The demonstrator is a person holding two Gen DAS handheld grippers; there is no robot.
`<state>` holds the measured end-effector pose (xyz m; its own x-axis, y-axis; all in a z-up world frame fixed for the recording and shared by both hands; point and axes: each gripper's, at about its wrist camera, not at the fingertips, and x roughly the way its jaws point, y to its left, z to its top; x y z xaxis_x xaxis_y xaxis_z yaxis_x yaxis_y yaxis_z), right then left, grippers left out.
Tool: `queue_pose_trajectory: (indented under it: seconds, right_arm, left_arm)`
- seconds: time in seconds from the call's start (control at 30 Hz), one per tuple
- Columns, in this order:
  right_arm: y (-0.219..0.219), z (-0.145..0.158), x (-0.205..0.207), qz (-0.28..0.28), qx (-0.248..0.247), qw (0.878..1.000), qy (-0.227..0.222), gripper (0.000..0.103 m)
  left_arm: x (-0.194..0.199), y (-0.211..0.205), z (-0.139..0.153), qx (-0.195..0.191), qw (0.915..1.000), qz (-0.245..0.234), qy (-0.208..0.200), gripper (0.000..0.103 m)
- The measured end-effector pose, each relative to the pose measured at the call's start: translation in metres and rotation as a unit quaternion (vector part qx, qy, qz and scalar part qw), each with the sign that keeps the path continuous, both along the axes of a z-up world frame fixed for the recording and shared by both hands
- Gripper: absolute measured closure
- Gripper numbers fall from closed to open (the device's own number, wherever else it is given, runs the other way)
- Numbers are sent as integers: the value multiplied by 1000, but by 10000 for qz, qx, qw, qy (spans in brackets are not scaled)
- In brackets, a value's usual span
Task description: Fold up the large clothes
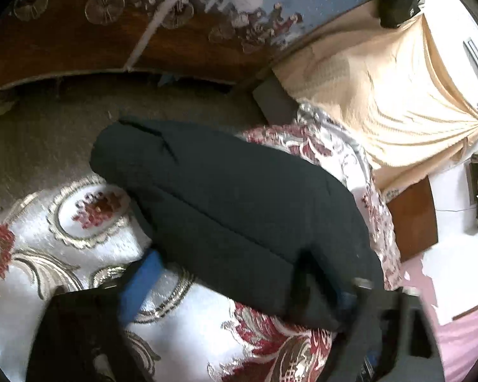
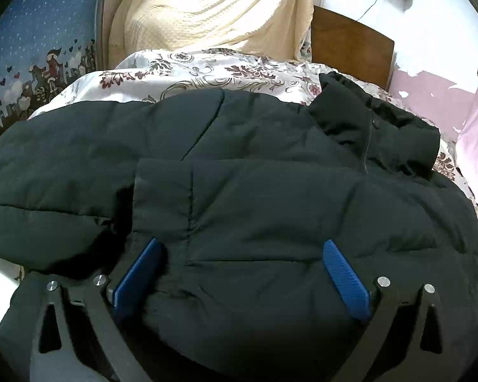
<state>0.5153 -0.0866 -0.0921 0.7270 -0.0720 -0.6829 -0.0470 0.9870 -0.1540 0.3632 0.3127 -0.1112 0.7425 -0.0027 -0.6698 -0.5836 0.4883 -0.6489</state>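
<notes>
A black padded jacket (image 2: 271, 191) lies folded on a white bedspread with red and gold flowers (image 1: 63, 229); its collar (image 2: 376, 127) points to the far right. My right gripper (image 2: 240, 243) is open wide just over the jacket's near part, a puffed fold of fabric rising between the blue pads (image 2: 137, 277). In the left wrist view the jacket (image 1: 223, 207) runs diagonally across the bed. My left gripper (image 1: 256, 269) stands open around its near end. One blue pad (image 1: 140, 286) rests over the bedspread beside the jacket's edge. The other finger (image 1: 360, 283) is partly hidden behind the jacket.
A cream blanket (image 2: 213, 9) hangs over the far end of the bed. A wooden headboard (image 2: 350, 47) stands against a pink and white wall (image 2: 446, 95). A blue patterned sheet (image 2: 32, 47) and brown carpet (image 1: 32, 146) lie to the left of the bed.
</notes>
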Motion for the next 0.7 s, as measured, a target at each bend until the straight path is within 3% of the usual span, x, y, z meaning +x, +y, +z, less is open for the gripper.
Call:
queue_pose_trajectory:
  seconds: [0.03,0.1,0.2,0.37,0.43,0.57,0.7]
  right_arm:
    - [1,0,1,-18,-18,10000,1,2]
    - [3,-1,1,-39,-60,10000,-10,2]
    - [2,-1,2,-53,-54,10000,-30,2]
    - [-3,0,5,-35,111,9999,9,2]
    - [-9,4,4,19,335,9994,44,2]
    - [-31,32,-14,76,877,9961,18,2]
    - [-62,61,-39,252,1207,9924,56,2]
  left_arm:
    - [1,0,1,41,10000,20,-12,43]
    - [1,2,3,81,9998,58,-174,70]
    - [1,5,7,85,9989,23,-468,92]
    - [-8,-6,34,665,9924,-48,-1037,97]
    - [-8,-15,53,1053,9876,-186,-1149,97]
    - [-7,-29,82,1353,9819,-265,-1298,98]
    - [-1,-62,129,2096,9626,-659,-1588,98]
